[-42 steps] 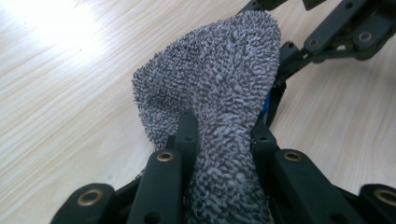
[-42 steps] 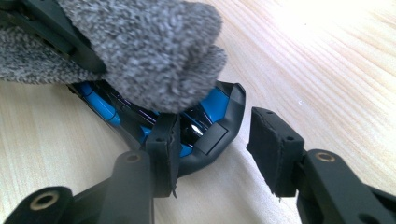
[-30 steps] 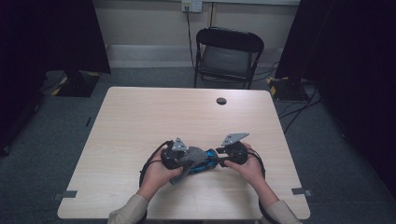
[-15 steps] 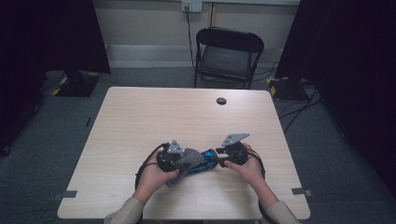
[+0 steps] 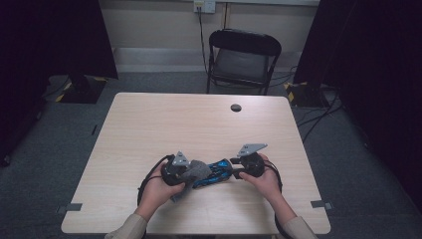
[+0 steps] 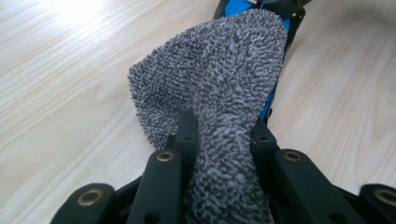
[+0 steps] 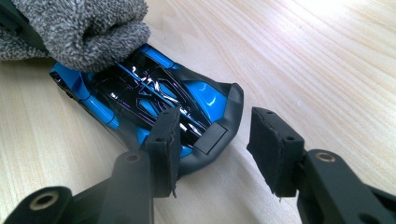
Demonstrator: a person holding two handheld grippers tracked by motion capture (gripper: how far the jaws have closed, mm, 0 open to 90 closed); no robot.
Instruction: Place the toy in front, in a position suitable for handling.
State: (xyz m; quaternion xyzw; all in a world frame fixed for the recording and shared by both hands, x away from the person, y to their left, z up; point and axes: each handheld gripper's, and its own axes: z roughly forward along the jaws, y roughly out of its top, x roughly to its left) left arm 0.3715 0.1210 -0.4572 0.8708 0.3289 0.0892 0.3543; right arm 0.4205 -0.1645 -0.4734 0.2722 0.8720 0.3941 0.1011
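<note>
Wiping the blue toy car [image 7: 154,100] goes best if you keep the cloth bunched as it is: your left gripper [image 6: 223,135] has its jaws clenched on a fold of the grey terry cloth [image 6: 219,79], and the loose end drapes over the far end of the car. The car lies on the table [image 5: 149,124] near the front edge, a little right of its middle, between your two hands in the high view [image 5: 213,172]. Your right gripper [image 7: 215,149] is steadying it at the near end; one pad sits against the car's dark bodywork while the other stands apart from it over bare wood, so you are bracing the car rather than pinching it. You would do well to bring that free jaw in against the side before you rub, or the car will likely slide toward the front edge under the cloth. Draw the cloth along the length of the roof in short strokes, pressing lightly, since the glossy shell looks slippery. Keep the cloth clear of your right pads so it does not snag.
</note>
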